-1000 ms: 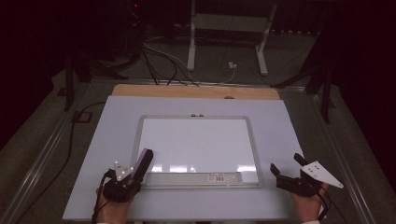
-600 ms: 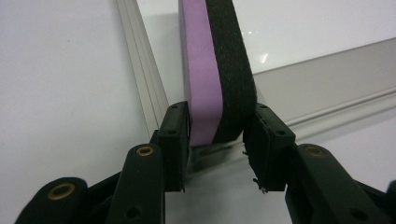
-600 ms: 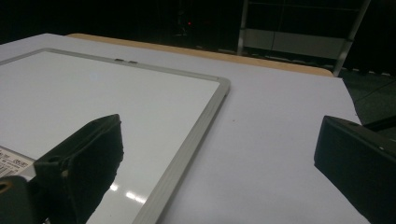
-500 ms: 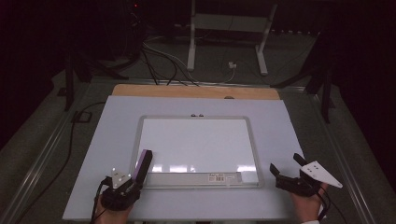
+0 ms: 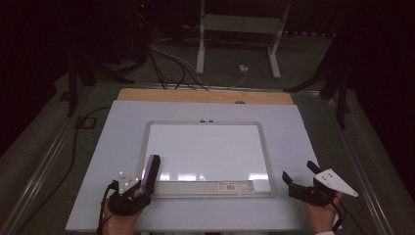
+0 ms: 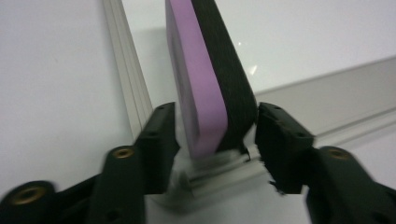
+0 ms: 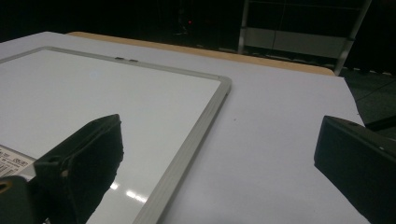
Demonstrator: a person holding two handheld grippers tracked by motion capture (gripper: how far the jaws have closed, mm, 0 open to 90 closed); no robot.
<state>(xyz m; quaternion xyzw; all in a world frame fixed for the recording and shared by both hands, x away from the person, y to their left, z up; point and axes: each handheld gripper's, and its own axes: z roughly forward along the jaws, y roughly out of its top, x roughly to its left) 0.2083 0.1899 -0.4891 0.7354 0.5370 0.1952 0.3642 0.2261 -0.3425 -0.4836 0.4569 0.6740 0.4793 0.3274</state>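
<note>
A white whiteboard [image 5: 210,147] in a grey frame lies flat in the middle of the pale table [image 5: 303,132]. My left gripper [image 5: 143,188] is at the board's near left corner, shut on a purple eraser [image 5: 150,174] with a black felt face. In the left gripper view the eraser [image 6: 210,84] stands on edge between the jaws of the left gripper [image 6: 212,116], over the frame corner. My right gripper [image 5: 297,171] rests open just right of the board's near right corner. The right gripper view shows the board [image 7: 93,93] ahead of the right gripper [image 7: 219,135], with nothing between its jaws.
A wooden strip [image 5: 205,96] runs along the table's far edge. Beyond it stand a metal stand [image 5: 235,29] and cables [image 5: 166,68] on the dark floor. A barcode label [image 5: 227,186] sits on the board's near rail.
My left gripper has drawn slightly toward the near table edge, still holding the eraser. The right gripper has stayed in place.
</note>
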